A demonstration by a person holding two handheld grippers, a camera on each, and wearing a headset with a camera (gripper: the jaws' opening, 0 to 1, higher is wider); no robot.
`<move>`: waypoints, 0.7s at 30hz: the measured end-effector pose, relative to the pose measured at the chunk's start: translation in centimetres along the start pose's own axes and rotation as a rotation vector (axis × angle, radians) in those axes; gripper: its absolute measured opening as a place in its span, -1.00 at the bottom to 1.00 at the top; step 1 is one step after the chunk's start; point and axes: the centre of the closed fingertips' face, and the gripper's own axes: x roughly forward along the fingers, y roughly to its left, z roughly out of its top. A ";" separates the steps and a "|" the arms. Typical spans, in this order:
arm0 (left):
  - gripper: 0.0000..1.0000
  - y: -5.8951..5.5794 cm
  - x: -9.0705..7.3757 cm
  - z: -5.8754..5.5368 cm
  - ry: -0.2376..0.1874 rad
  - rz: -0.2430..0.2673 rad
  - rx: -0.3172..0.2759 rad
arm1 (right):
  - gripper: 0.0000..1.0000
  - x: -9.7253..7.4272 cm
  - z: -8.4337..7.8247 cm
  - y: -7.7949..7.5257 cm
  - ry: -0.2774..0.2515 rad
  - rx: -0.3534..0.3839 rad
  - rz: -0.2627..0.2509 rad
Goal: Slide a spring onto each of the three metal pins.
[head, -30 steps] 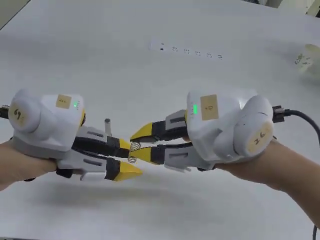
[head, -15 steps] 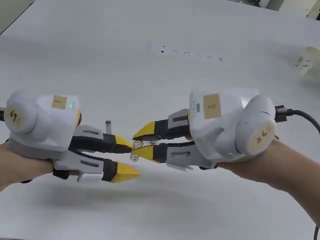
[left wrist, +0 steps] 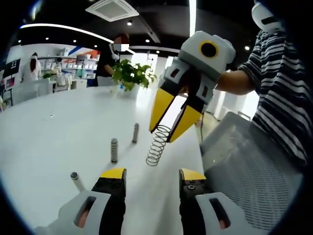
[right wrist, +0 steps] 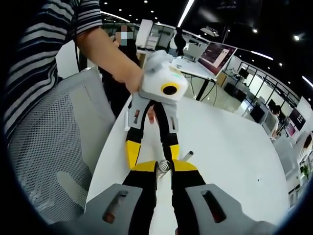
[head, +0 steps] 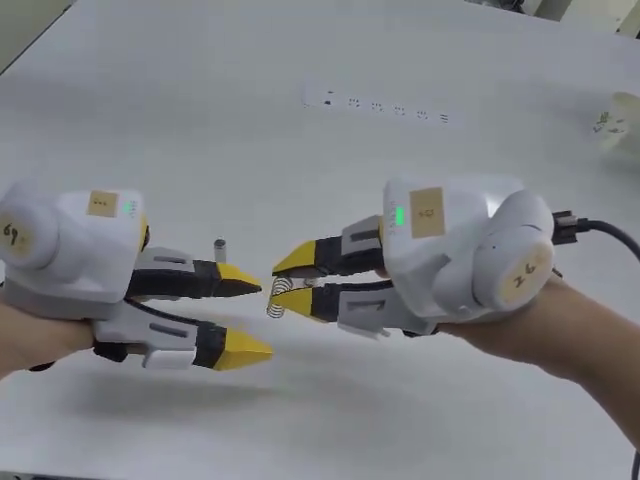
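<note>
spring (left wrist: 157,145) held in right gripper (head: 297,283) jaws; left gripper (head: 257,318) wide, empty. next: spring to be lined over metal pin (head: 220,247) beyond left jaws.

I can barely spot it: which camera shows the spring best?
The left gripper view: the spring hangs in full, coils clear, from the right tongs. The head view shows it small; the right gripper view shows just its end between the tongs.
</note>
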 end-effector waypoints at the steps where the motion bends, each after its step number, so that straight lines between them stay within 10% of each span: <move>1: -0.26 0.1 -0.1 -0.1 0.000 0.004 -0.005 | -0.85 0.0 0.0 0.0 0.001 -0.002 -0.001; 21: 0.13 1.2 -2.5 -0.8 -0.028 0.085 -0.040 | -0.85 -0.1 -0.5 -0.5 0.016 -0.012 -0.020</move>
